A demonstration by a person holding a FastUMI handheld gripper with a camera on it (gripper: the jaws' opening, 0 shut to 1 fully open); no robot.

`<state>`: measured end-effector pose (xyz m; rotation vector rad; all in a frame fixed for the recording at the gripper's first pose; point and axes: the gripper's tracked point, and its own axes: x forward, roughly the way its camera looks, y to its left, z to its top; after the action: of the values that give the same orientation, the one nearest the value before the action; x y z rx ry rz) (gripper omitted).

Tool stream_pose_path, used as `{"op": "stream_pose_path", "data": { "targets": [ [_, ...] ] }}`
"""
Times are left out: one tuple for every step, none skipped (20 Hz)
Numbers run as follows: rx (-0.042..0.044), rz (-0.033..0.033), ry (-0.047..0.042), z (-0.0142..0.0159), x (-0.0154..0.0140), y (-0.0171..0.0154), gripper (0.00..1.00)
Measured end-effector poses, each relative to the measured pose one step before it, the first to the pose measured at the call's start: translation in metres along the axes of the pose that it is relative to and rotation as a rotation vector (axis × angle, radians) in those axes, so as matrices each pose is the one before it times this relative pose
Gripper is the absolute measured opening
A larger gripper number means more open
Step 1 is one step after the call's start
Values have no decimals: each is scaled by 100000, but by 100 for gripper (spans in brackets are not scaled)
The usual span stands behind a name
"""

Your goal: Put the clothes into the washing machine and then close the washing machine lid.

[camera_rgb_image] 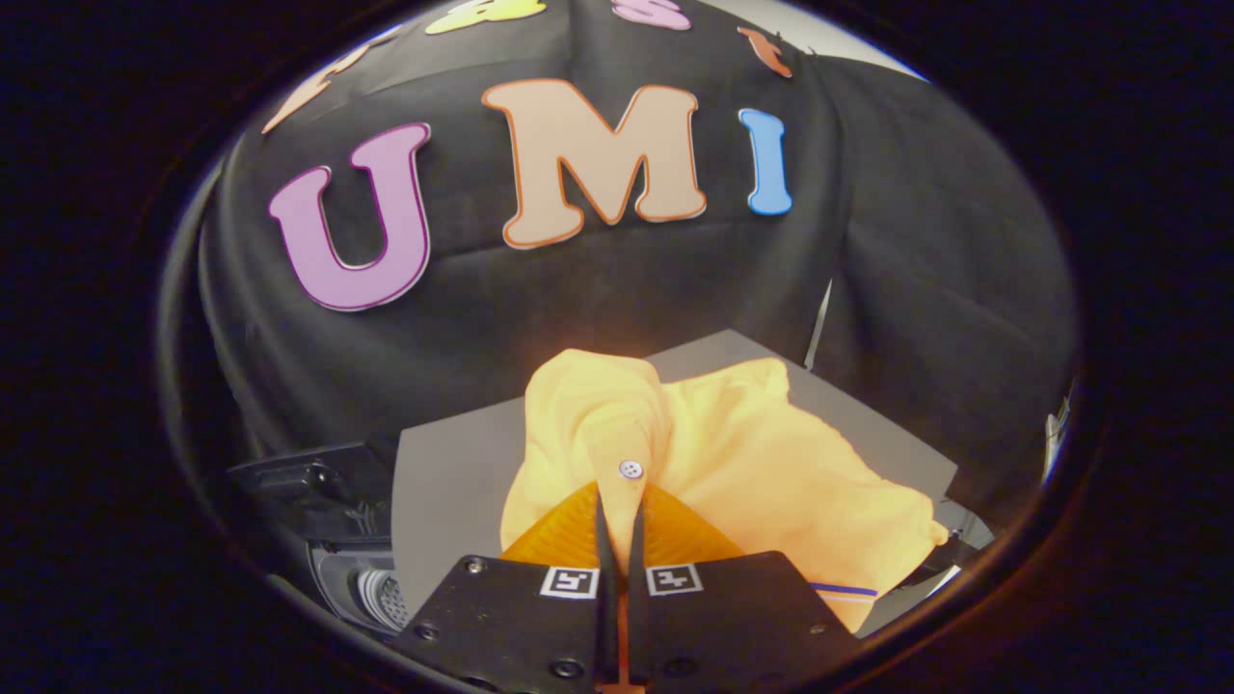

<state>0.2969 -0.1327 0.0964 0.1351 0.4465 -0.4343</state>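
Note:
A yellow-orange shirt (733,453) with a small white button hangs bunched from my gripper (620,501), whose two fingers are shut on a fold of its cloth just below the button. The garment is lifted above a grey table top (453,482) and drapes to the right of the fingers, with a white and blue striped hem showing low on the right. The washing machine (328,501) is a dark body down to the left of the fingers, with part of its grey perforated drum (381,598) visible beneath.
The grey table ends at a far edge just beyond the shirt, in front of the black cloth wall (598,289). A thin pale pole (819,328) stands at the wall's fold to the right.

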Motion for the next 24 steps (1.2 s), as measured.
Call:
{"op": "stream_pose_path", "data": {
  "targets": [
    [212,156,-3037,569,-1113,424,4],
    [446,-60,-2883,691,-1217,213,4],
    [768,520,-3098,728,-1091,580,4],
    [399,802,-2399,752,-1131,809,4],
    [-390,491,-1697,440,-1132,542,4],
    [-757,987,-1997,576,-1115,903,4],
    [-401,978,-1981,600,-886,878,4],
    [0,1196,-1718,494,-1009,1088,4],
    [-27,1059,-1411,441,-843,1131,4],
    [-548,1379,-974,226,-731,1208,4],
    [-697,1143,-433,187,-702,1312,4],
    [-1014,1380,-12,49,-624,1401,4],
    [-583,1306,415,-58,-580,1518,4],
    [-657,1975,-495,88,-531,1688,4],
    [-94,1760,-277,124,-416,1507,4],
    [-214,1648,-61,29,-320,1522,4],
    [-10,1872,-212,-22,-399,1596,4],
    [-285,2320,-28,-133,-143,1627,4],
    [-336,1957,-97,-12,-191,1371,4],
    [145,1530,-231,-62,-268,1236,4],
    [702,1522,-626,117,-158,1186,4],
    [1160,1908,-311,-75,-146,1217,4],
    [509,2039,-867,86,-131,1250,4],
    [205,1398,-674,100,-60,971,4]
  ]
}}
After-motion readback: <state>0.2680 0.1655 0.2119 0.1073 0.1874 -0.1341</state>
